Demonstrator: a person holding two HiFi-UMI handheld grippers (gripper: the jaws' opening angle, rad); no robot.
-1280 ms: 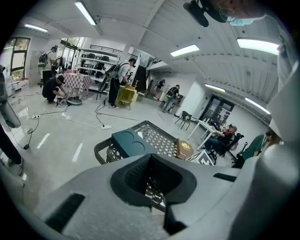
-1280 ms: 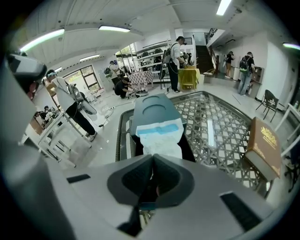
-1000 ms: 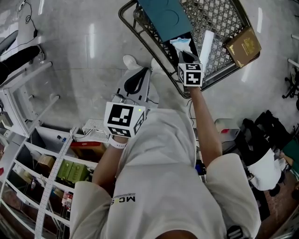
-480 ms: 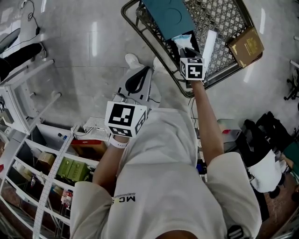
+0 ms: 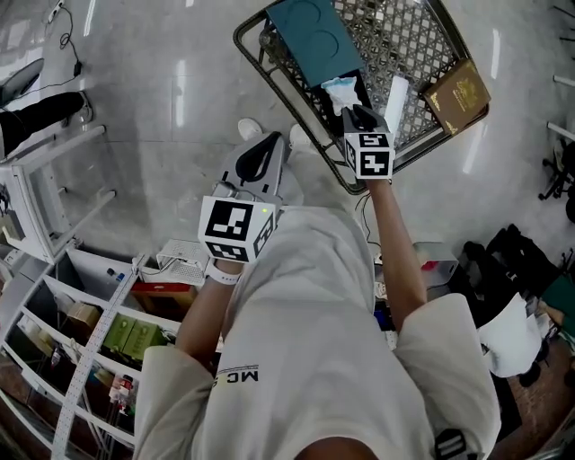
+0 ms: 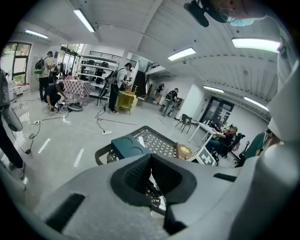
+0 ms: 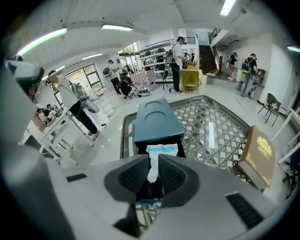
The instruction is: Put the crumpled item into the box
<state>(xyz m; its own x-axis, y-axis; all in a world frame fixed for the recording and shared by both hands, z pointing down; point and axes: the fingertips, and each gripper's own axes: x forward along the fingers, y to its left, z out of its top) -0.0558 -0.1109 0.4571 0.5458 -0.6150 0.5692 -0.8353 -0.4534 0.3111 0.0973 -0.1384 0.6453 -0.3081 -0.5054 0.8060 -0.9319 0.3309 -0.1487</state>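
A crumpled white and blue item (image 7: 153,158) hangs pinched between the jaws of my right gripper (image 7: 153,165), which is shut on it. In the head view the right gripper (image 5: 353,111) reaches over the table's near edge, and the crumpled item (image 5: 340,91) shows just beyond its tip. It lies at the open dark compartment of the box (image 7: 141,151), under the box's teal lid (image 7: 157,120). That teal lid (image 5: 314,27) sits at the table's left end. My left gripper (image 5: 260,160) is held back over the floor, its jaws (image 6: 151,161) closed with nothing between them.
The box stands on a metal lattice table (image 5: 272,70). A brown book (image 5: 458,90) and a white tube (image 5: 396,92) lie to its right. Shelving with boxes (image 5: 72,328) stands at lower left. Several people work far across the hall (image 7: 178,58).
The right gripper stays shut on the crumpled item at the box's opening; the item has edged a little further over the dark compartment. The left gripper has not moved.
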